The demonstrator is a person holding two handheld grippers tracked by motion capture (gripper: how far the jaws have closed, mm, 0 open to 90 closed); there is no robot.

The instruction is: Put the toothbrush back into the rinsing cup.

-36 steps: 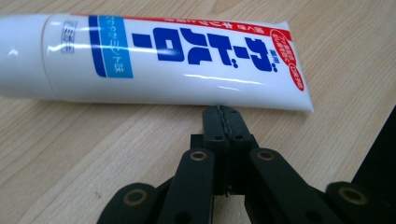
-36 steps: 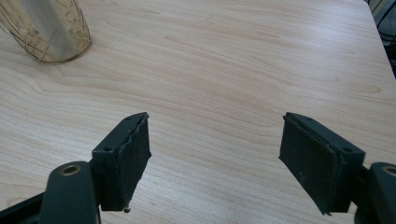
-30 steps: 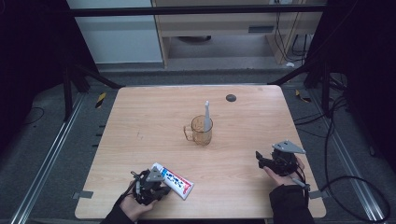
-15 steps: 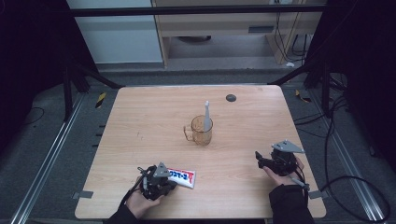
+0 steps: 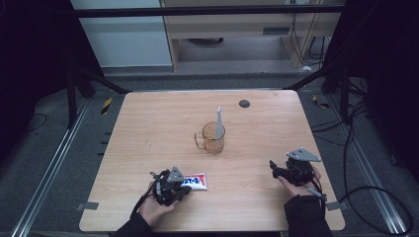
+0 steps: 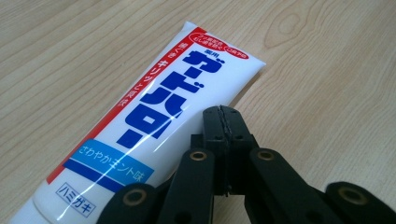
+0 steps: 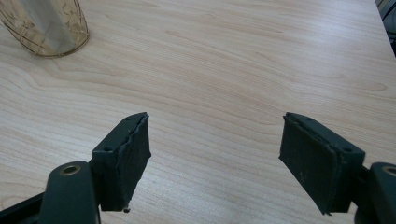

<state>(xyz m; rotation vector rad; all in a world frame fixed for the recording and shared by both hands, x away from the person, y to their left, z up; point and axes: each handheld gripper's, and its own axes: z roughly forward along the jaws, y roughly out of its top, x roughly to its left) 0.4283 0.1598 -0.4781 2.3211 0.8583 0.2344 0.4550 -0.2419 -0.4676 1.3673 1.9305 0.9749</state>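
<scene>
White toothpaste tube point(image 6: 154, 126), blue lettering, red edge; left gripper point(image 6: 224, 122) clenched beside, seemingly empty.

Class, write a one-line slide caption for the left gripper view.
Left tool, jaws shut, poised over a toothpaste tube lying on the wooden table.

1. Toothpaste tube point(image 6: 154, 126): cap end cut off by the bottom-left edge of the left gripper view; lower right flank hidden behind the left tool point(image 6: 223, 123).
2. Same tube in the high view point(image 5: 196, 181): near end covered by the tool, print too small to read.
3. Amber mug point(image 7: 46, 25): only its base is inside the right gripper view, rest cut by the top edge.
4. Small dark round thing point(image 5: 244, 103) far on the bench point(image 5: 148, 123): too small to identify.
</scene>
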